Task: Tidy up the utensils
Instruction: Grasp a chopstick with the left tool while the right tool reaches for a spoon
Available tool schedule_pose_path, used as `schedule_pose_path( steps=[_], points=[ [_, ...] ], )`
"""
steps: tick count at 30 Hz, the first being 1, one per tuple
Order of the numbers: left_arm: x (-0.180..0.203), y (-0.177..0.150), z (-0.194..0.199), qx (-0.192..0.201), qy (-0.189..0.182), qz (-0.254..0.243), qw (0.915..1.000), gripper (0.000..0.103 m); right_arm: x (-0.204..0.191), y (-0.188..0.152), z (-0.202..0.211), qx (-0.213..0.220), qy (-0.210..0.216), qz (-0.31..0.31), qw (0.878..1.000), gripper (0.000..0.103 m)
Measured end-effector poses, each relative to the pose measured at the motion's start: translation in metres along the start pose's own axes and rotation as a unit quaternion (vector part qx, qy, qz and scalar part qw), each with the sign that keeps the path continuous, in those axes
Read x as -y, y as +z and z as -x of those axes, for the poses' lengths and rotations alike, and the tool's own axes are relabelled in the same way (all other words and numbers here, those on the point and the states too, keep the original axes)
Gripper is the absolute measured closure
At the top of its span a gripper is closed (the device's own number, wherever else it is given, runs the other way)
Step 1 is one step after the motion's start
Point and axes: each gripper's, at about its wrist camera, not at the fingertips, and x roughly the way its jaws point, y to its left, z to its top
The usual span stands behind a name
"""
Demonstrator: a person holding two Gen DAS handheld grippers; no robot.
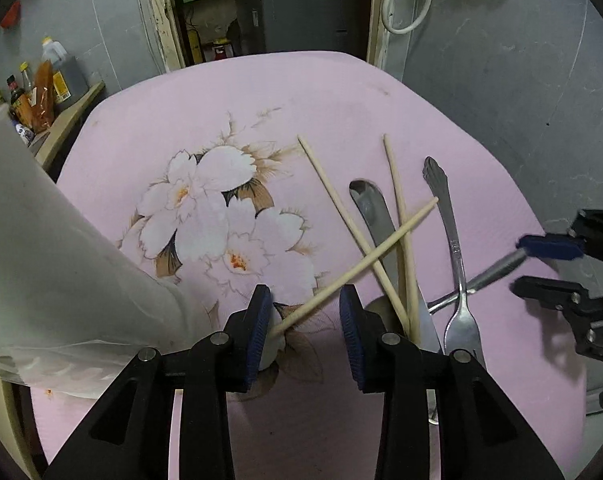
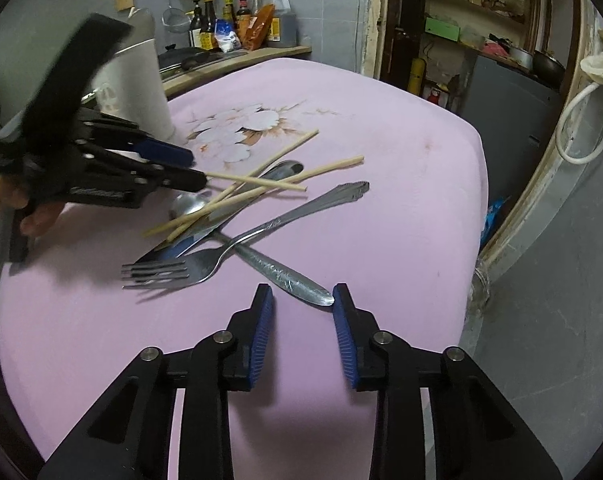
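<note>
Currently the left gripper is spread around the end of one pale wooden chopstick, not pinching it. The right gripper is spread beside the silver metal spoon handle on the pink floral tablecloth.

A pink cloth-covered surface printed with pale flowers carries a crossed pile of utensils: three light wooden chopsticks, a steel fork, a steel spoon and a steel butter knife. A tall white plastic container stands at its far left edge
</note>
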Motion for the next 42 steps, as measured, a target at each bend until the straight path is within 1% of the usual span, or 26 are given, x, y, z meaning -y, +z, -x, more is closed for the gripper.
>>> schedule_pose_path(
  steps=[7, 10, 12, 14, 17, 19, 20, 22, 24, 27, 30, 33, 35, 38, 42],
  points=[
    [0.015, -0.010, 0.001, -0.010, 0.030, -0.041, 0.9986, 0.083, -0.015, -0.012, 0.010, -0.003, 0.008, -0.005, 1.000, 0.080],
    [0.020, -0.015, 0.000, -0.012, 0.031, -0.042, 0.9986, 0.088, -0.029, -0.018, 0.011, -0.012, 0.021, 0.000, 1.000, 0.086],
    [0.019, -0.017, 0.001, -0.013, 0.032, -0.040, 0.9986, 0.090, -0.040, -0.023, 0.013, -0.015, 0.023, 0.003, 1.000, 0.087],
    [0.016, -0.019, 0.005, -0.016, 0.021, -0.029, 0.9992, 0.093, -0.047, -0.027, 0.016, -0.016, 0.026, 0.000, 1.000, 0.088],
    [0.010, -0.025, 0.011, -0.028, -0.011, -0.003, 0.9995, 0.096, -0.057, -0.033, 0.020, -0.017, 0.036, -0.006, 0.999, 0.089],
    [0.008, -0.030, 0.015, -0.030, -0.016, 0.006, 0.9994, 0.098, -0.065, -0.036, 0.022, -0.016, 0.036, -0.003, 0.999, 0.089],
    [0.006, -0.034, 0.018, -0.032, -0.019, 0.012, 0.9992, 0.101, -0.070, -0.037, 0.023, -0.016, 0.038, -0.002, 0.999, 0.089],
    [0.001, -0.043, 0.021, -0.041, -0.039, 0.034, 0.9978, 0.101, -0.078, -0.038, 0.024, -0.014, 0.044, -0.001, 0.999, 0.089],
    [-0.004, -0.051, 0.028, -0.040, -0.050, 0.052, 0.9966, 0.101, -0.087, -0.039, 0.025, -0.013, 0.049, 0.003, 0.999, 0.089],
    [-0.008, -0.060, 0.039, -0.035, -0.067, 0.073, 0.9944, 0.101, -0.096, -0.039, 0.029, -0.008, 0.039, 0.012, 0.999, 0.089],
    [-0.011, -0.066, 0.046, -0.027, -0.075, 0.081, 0.9935, 0.101, -0.095, -0.033, 0.034, 0.006, 0.026, 0.008, 1.000, 0.088],
    [-0.012, -0.068, 0.047, -0.021, -0.079, 0.079, 0.9935, 0.101, -0.086, -0.023, 0.035, 0.016, 0.014, 0.001, 1.000, 0.083],
    [-0.011, -0.067, 0.046, -0.024, -0.082, 0.075, 0.9935, 0.100, -0.082, -0.016, 0.035, 0.024, 0.013, -0.004, 1.000, 0.076],
    [-0.010, -0.066, 0.045, -0.029, -0.083, 0.072, 0.9935, 0.100, -0.076, 0.000, 0.031, 0.036, 0.010, 0.004, 0.999, 0.075],
    [-0.015, -0.064, 0.040, -0.035, -0.088, 0.072, 0.9929, 0.100, -0.065, 0.031, 0.009, 0.046, 0.031, 0.007, 0.998, 0.075]
  ],
)
